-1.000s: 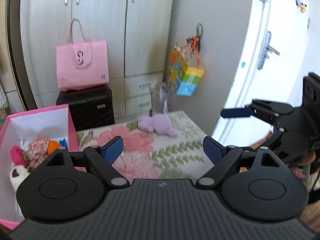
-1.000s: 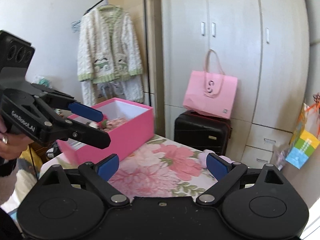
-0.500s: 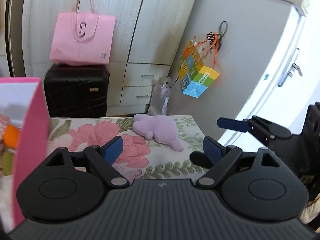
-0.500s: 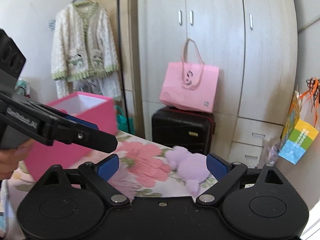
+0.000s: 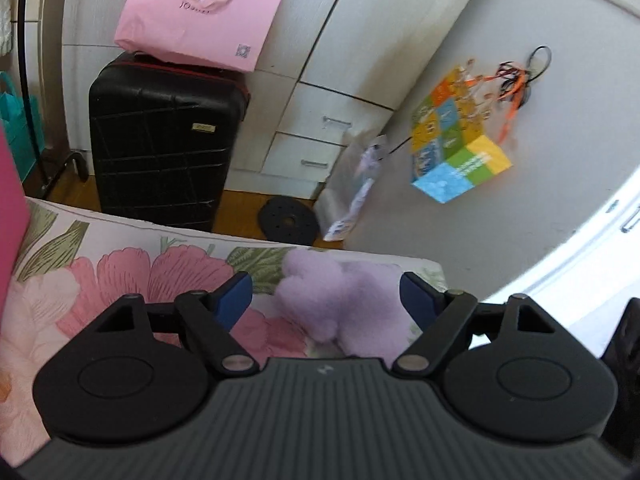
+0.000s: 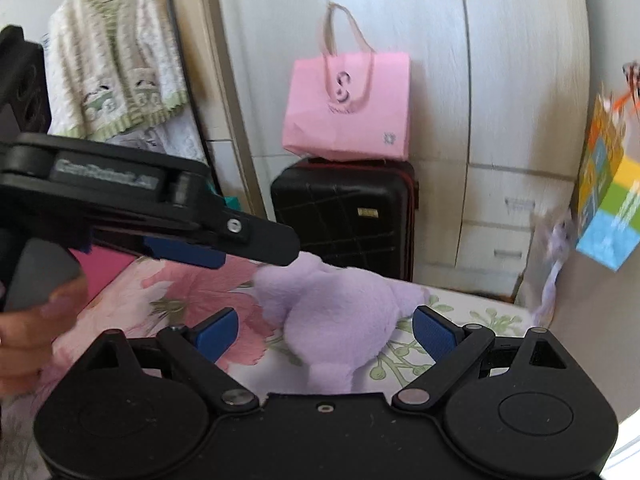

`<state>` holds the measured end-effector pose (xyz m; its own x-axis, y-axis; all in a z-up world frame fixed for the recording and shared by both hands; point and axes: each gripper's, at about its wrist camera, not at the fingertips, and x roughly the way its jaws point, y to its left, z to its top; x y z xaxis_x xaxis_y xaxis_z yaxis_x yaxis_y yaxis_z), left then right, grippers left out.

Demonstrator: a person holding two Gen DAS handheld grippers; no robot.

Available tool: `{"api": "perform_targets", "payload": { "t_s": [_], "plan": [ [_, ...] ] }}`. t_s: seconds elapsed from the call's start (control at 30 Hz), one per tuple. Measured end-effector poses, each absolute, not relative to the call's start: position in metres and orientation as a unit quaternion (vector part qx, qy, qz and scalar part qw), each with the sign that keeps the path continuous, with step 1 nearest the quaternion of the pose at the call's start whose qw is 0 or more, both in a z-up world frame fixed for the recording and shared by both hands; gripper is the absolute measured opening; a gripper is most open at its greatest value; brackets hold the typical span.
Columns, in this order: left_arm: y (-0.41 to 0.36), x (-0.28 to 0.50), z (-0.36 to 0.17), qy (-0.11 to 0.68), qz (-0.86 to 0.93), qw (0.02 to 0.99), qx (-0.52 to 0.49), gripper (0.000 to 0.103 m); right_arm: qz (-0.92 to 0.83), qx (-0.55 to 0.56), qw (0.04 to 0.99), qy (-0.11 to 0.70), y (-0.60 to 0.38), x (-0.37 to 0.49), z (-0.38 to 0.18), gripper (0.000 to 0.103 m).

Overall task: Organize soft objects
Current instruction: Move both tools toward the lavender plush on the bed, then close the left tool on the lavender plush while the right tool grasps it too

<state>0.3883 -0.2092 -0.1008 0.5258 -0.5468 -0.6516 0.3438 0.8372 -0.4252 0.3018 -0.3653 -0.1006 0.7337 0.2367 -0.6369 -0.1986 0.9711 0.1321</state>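
- Pink box [image 5: 10, 200] (far left of the left wrist view): only one wall shows, standing on the floral cover [image 5: 120, 272].
- Left tongs [image 5: 325, 296]: jaws wide and closing, the lilac plush toy [image 5: 340, 300] between the blue pads [image 5: 234, 294], which do not touch it.
- Lilac plush toy: lies on the floral cover near its far edge.
- Black suitcase [image 5: 160, 148]: stands on the floor beyond, a pink paper bag [image 5: 204, 8] on top.
- Right tongs [image 6: 325, 330]: jaws wide, the same toy [image 6: 336, 312] between them, untouched.
- Colourful gift bag [image 5: 456, 148] (far right): hangs on the wall.
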Motion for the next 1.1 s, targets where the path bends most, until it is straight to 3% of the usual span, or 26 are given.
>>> {"api": "perform_targets", "payload": {
  "t_s": [0.17,0.3,0.37,0.4,0.67,1.1],
  "plan": [
    [-0.216,0.402,-0.12,0.434,-0.25,0.857,-0.123,0.072,0.115,0.03,0.926,0.357,-0.362,0.312,-0.114,0.095],
    [-0.218,0.404,-0.126,0.435,-0.266,0.852,-0.121,0.068,0.116,0.042,0.922,0.366,-0.363,0.317,-0.122,0.087],
    [-0.22,0.401,-0.125,0.441,-0.28,0.845,-0.115,0.055,0.111,0.038,0.926,0.36,-0.362,0.315,-0.124,0.083],
    [-0.22,0.4,-0.125,0.441,-0.284,0.843,-0.115,0.052,0.11,0.033,0.927,0.358,-0.361,0.314,-0.124,0.08],
    [-0.229,0.388,-0.119,0.421,-0.29,0.856,-0.082,0.046,0.073,-0.004,0.934,0.349,-0.351,0.306,-0.124,0.062],
    [-0.222,0.338,-0.096,0.409,-0.286,0.866,-0.038,0.043,0.058,0.027,0.933,0.354,-0.342,0.274,-0.112,0.06]
  ]
}}
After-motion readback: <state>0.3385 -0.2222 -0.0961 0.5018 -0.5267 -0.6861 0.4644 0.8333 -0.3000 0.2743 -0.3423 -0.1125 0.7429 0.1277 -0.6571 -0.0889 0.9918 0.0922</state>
